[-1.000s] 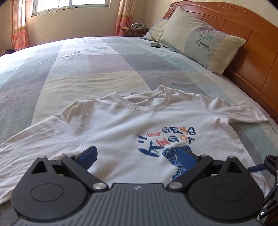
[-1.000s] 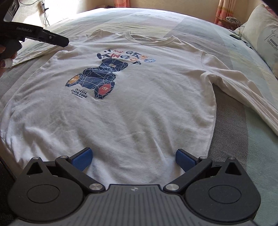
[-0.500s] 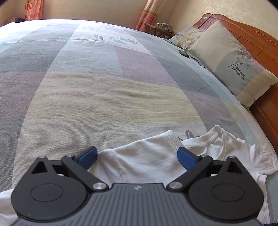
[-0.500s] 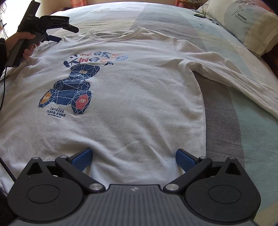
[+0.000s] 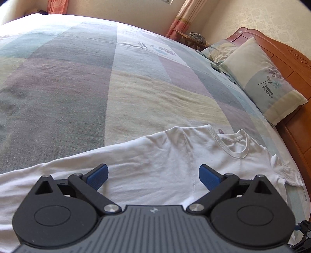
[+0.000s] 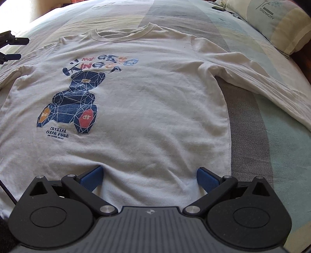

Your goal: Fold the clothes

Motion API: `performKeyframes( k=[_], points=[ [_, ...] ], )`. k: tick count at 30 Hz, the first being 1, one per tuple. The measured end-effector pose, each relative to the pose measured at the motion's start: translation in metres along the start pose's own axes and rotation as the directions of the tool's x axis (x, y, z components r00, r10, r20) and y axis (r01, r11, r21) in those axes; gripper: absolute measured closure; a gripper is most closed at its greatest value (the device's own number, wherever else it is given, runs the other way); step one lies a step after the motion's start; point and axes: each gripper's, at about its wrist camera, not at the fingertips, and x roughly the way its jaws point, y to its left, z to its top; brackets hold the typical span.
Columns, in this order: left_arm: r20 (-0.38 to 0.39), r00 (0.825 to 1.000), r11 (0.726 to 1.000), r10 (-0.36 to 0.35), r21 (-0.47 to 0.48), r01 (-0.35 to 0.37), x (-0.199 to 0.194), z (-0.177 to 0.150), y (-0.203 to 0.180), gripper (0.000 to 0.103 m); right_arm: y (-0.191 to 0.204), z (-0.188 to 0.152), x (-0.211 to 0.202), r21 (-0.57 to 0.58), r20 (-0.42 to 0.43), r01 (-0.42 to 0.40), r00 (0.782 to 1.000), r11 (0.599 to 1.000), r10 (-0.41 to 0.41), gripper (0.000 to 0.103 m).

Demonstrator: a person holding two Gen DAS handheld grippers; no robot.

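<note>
A white long-sleeved T-shirt [image 6: 155, 109] with a blue bear print [image 6: 73, 105] lies flat, front up, on the bed. My right gripper [image 6: 148, 177] stands open over the shirt's bottom hem, blue pads wide apart, cloth between them. In the left wrist view my left gripper [image 5: 153, 175] is open above the shirt's [image 5: 175, 161] shoulder and sleeve, with the collar [image 5: 233, 146] ahead to the right. The left gripper's black tips [image 6: 13, 41] show at the far left edge of the right wrist view, beside the shirt's shoulder. The right sleeve [image 6: 262, 85] stretches toward the pillow side.
The bed is covered by a striped pastel bedspread [image 5: 97, 87]. Pillows [image 5: 262, 81] lean on a wooden headboard [image 5: 291, 64] at the right. A curtain [image 5: 180, 17] and a small bedside stand [image 5: 194, 39] sit beyond the far corner. A dark cable [image 6: 7, 192] runs at the lower left.
My left gripper has swung left from the chest print to the shoulder and sleeve. My right gripper has shifted along the hem so the shirt faces it squarely. Both stayed open.
</note>
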Motion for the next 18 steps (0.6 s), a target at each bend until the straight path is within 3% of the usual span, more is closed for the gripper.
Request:
performKeyframes(
  k=[4,7,13,18],
  points=[
    [0.062,0.997,0.999,0.035,-0.006,-0.035,0.009,0.008,0.013,0.004,0.001,0.002,0.0,0.004,-0.012,0.009,1.0,1.0,-0.009,0.0],
    [0.067,0.996,0.998,0.053,-0.048,-0.049,0.008,0.019,0.011,0.004,0.002,0.002,0.0,0.009,-0.016,0.017,1.0,1.0,-0.017,0.0],
    [0.065,0.991,0.991,-0.116,0.072,0.111,-0.026,-0.009,-0.033,0.004,0.003,0.002,0.0,0.022,-0.029,0.027,0.999,0.999,-0.026,0.0],
    [-0.039,0.989,0.988,-0.14,0.067,0.142,-0.022,-0.047,-0.042,0.004,0.003,0.004,0.002,0.029,-0.044,0.03,0.999,0.999,-0.029,0.0]
  ],
)
